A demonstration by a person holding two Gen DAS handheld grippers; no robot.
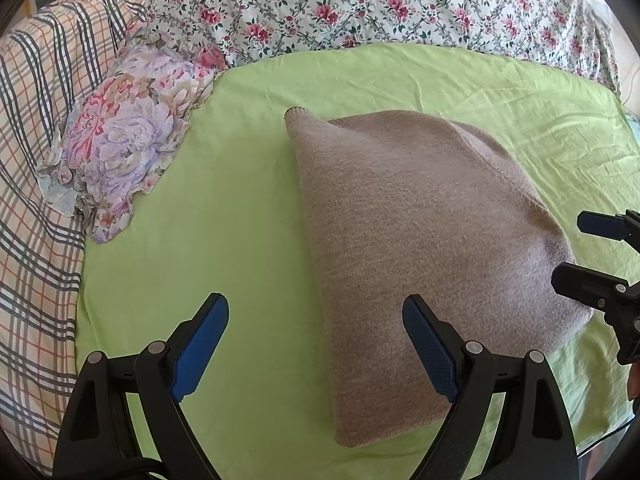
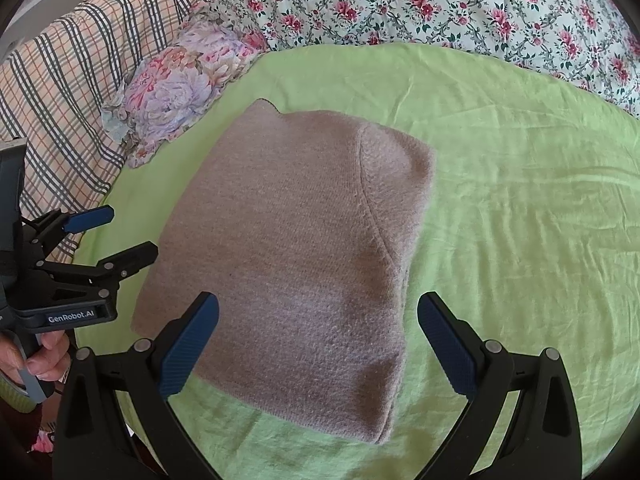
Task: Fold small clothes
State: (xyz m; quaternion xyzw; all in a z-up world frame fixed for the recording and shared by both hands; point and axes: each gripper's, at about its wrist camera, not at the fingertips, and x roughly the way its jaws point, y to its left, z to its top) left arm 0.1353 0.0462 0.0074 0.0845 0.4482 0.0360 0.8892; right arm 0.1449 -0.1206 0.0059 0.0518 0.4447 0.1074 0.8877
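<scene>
A taupe knitted garment (image 1: 420,248) lies folded into a thick pad on the green sheet (image 1: 224,208); it also shows in the right wrist view (image 2: 288,248). My left gripper (image 1: 316,344) is open and empty, hovering over the garment's near left edge. My right gripper (image 2: 320,348) is open and empty above the garment's near edge. The right gripper shows at the right edge of the left wrist view (image 1: 588,252), and the left gripper shows at the left of the right wrist view (image 2: 128,232), both open beside the garment.
A floral frilled pillow (image 1: 120,136) lies left of the garment. A plaid cover (image 1: 36,120) runs along the left side and a floral quilt (image 1: 360,4) along the back. The green sheet (image 2: 520,200) spreads to the right.
</scene>
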